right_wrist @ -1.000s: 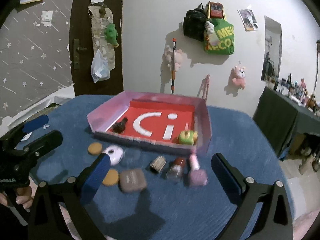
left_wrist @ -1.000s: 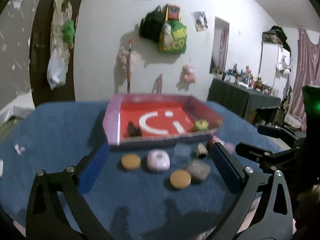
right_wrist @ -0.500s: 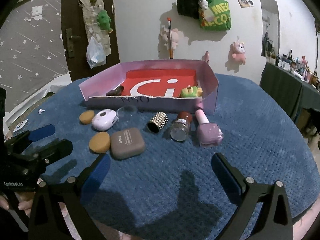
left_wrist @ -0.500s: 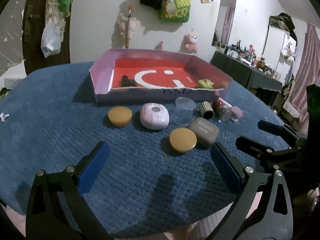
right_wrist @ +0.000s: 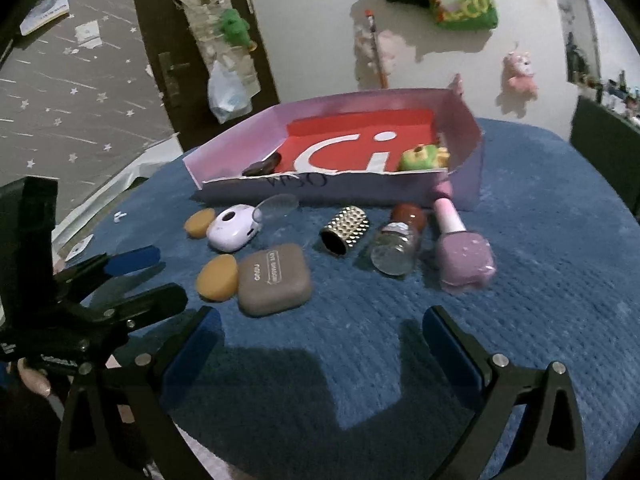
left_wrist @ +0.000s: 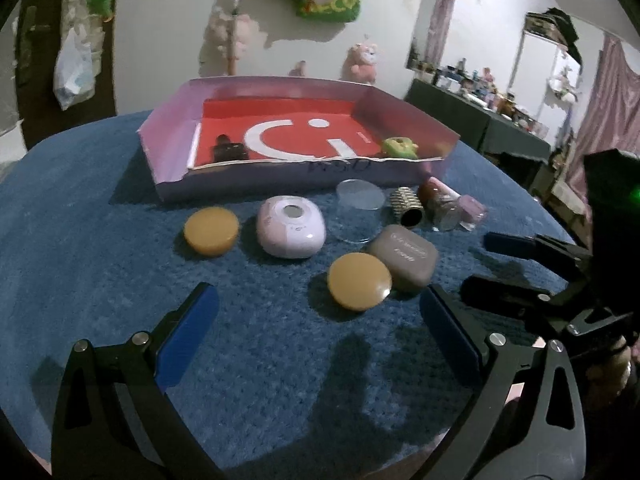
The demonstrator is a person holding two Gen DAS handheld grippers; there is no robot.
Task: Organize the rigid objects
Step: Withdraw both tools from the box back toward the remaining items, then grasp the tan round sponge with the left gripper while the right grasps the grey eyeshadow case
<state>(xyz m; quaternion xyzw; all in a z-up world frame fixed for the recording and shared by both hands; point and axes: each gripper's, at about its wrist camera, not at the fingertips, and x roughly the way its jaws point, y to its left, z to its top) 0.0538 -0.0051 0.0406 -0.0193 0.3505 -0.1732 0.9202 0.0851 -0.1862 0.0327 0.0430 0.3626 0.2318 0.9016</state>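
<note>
Small objects are laid out in a loose row on a blue cloth [left_wrist: 100, 264] in front of a pink tray [left_wrist: 280, 178], whose floor is red with a white mark. Two things are seen inside the tray: a dark object [left_wrist: 228, 148] at the left and a green toy [left_wrist: 398, 147] at the right corner.

On the cloth, from left to right in the left wrist view, a tan disc [left_wrist: 211, 231], a lilac case [left_wrist: 291, 232], a clear lid [left_wrist: 357, 208], a gold studded cap [left_wrist: 407, 210] lying on its side, a small jar [right_wrist: 396, 244] with a red-brown cap and a pink polish bottle [right_wrist: 460, 256] are found. Nearer the cameras, a second tan disc [left_wrist: 359, 275] is seen touching a grey case [left_wrist: 404, 257].

The left gripper [left_wrist: 316, 320] is held above the cloth with its blue-padded fingers spread wide and nothing between them; the second disc lies just beyond its tips. The right gripper [right_wrist: 320, 332] is likewise held wide apart and empty, short of the grey case and the bottle. Each gripper is visible at the edge of the other's view, and the two are kept apart.

Bags and plush toys are hung on the white wall [left_wrist: 168, 32] behind.
</note>
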